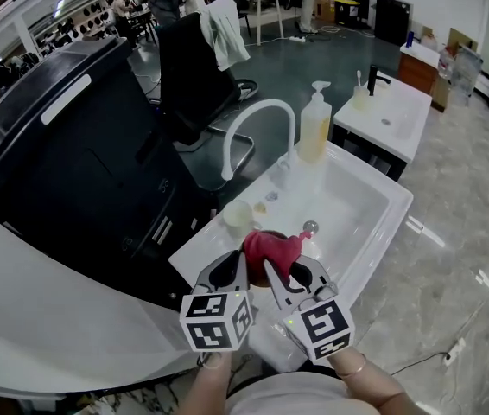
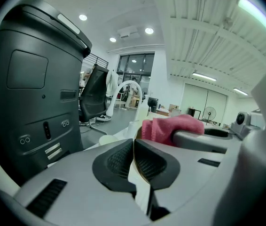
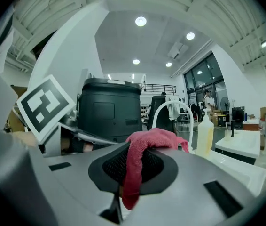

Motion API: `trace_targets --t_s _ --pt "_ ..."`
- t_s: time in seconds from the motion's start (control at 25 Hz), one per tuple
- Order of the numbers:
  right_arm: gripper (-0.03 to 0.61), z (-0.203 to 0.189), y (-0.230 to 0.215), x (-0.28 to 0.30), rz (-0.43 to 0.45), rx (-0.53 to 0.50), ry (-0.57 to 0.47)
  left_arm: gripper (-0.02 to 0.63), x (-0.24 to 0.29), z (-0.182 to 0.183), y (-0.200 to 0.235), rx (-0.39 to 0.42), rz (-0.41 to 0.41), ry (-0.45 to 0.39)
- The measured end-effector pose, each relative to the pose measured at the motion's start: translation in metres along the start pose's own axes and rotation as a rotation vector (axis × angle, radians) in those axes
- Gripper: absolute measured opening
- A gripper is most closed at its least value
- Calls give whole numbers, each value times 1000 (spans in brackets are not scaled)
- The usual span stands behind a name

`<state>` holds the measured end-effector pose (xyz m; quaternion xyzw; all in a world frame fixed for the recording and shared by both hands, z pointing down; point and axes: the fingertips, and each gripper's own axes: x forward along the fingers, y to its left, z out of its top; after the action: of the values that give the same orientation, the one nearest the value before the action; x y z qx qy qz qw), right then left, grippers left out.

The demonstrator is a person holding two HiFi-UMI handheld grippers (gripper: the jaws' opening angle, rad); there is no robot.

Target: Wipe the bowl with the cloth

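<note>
At the near edge of the white sink (image 1: 361,204), the left hand (image 1: 212,363) and right hand (image 1: 355,368) are holding their grippers side by side, tilted slightly downward. The left gripper (image 1: 234,271) is clamping the bowl's (image 2: 140,187) thin rim. The right gripper (image 1: 289,275) is pinching the red cloth (image 1: 270,249), which is bunching up between the two grippers.

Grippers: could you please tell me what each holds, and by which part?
Left gripper pinches the bowl by its rim; right gripper pinches the red cloth by a fold.
</note>
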<state>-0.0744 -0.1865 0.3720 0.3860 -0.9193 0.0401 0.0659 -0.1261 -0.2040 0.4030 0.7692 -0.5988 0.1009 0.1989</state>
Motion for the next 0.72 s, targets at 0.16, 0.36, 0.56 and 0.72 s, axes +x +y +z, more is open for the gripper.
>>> trace_targets --t_s 0.16,0.36,0.56,0.72 --pt "34 -9 8 10 -11 -74 54 31 -6 -2 2 34 14 4" --pt "34 -17 10 19 -41 -203 121 31 -12 -3 5 58 31 12" --pt "34 -25 -3 21 -100 -278 164 31 -14 -8 6 80 48 27" --pt "35 -28 -12 16 -132 -278 171 31 -13 -11 3 88 49 38"
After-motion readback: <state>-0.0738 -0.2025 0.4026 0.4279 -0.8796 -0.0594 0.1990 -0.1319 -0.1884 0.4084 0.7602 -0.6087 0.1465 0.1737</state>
